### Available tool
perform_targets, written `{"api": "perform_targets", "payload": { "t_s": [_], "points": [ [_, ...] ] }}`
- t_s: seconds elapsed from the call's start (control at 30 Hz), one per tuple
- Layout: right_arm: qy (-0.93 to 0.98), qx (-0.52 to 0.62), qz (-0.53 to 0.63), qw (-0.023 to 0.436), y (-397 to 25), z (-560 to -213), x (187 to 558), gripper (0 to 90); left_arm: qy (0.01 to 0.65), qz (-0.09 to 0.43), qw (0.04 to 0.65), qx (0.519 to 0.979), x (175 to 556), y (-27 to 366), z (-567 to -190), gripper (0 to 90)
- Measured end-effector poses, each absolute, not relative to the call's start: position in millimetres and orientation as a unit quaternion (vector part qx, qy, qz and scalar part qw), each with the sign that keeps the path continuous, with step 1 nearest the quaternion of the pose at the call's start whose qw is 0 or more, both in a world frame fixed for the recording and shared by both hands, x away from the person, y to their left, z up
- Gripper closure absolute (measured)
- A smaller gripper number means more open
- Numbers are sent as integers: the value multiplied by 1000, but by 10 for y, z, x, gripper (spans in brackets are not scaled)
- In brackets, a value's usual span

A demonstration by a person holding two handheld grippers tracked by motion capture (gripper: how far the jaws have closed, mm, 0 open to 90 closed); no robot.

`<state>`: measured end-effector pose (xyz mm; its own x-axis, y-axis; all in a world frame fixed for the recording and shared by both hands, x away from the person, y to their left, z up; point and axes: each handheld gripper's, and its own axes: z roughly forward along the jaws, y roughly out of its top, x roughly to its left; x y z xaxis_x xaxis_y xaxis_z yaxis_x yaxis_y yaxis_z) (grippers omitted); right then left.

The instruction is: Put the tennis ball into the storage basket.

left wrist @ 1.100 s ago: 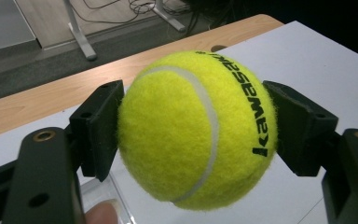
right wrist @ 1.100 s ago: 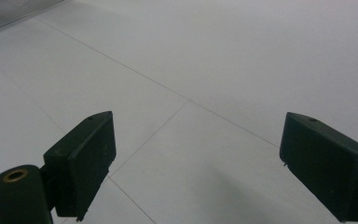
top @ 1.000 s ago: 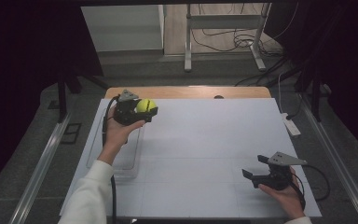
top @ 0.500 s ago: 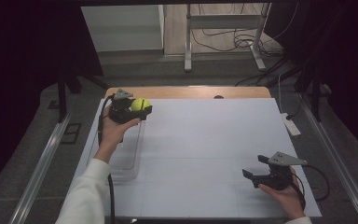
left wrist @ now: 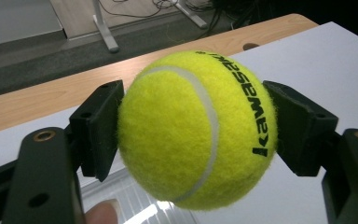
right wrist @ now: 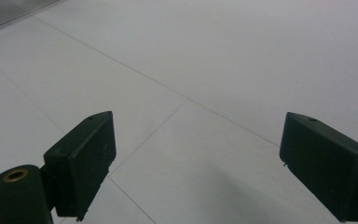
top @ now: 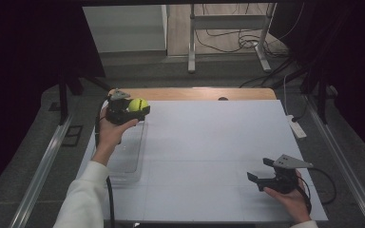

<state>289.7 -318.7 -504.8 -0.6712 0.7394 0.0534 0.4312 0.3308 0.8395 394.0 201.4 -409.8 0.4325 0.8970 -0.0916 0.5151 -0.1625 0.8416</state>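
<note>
your left gripper (top: 140, 108) has carried the tennis ball (top: 137, 104), clamped tight, leftward over the clear tray (top: 126, 159); release next.

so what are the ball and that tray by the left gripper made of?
Ball: fuzzy yellow felt with a white seam and black print, likely a tennis ball. Tray: looks like clear glossy plastic, since the table shows through it.

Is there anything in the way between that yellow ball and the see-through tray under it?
Nothing visible. The left claw holds the tennis ball in the air, above the far end of the clear tray, which looks empty. The right claw is open, far off near the table's other side.
</note>
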Motion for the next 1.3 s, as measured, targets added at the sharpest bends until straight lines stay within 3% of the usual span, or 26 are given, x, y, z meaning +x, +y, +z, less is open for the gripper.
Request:
{"api": "perform_targets", "payload": {
  "t_s": [1.3],
  "points": [
    [797, 368, 446, 173, -3191, -5049, 2899, 106, 527, 241, 395, 713, 3985, 2461, -4211, 259]
  ]
}}
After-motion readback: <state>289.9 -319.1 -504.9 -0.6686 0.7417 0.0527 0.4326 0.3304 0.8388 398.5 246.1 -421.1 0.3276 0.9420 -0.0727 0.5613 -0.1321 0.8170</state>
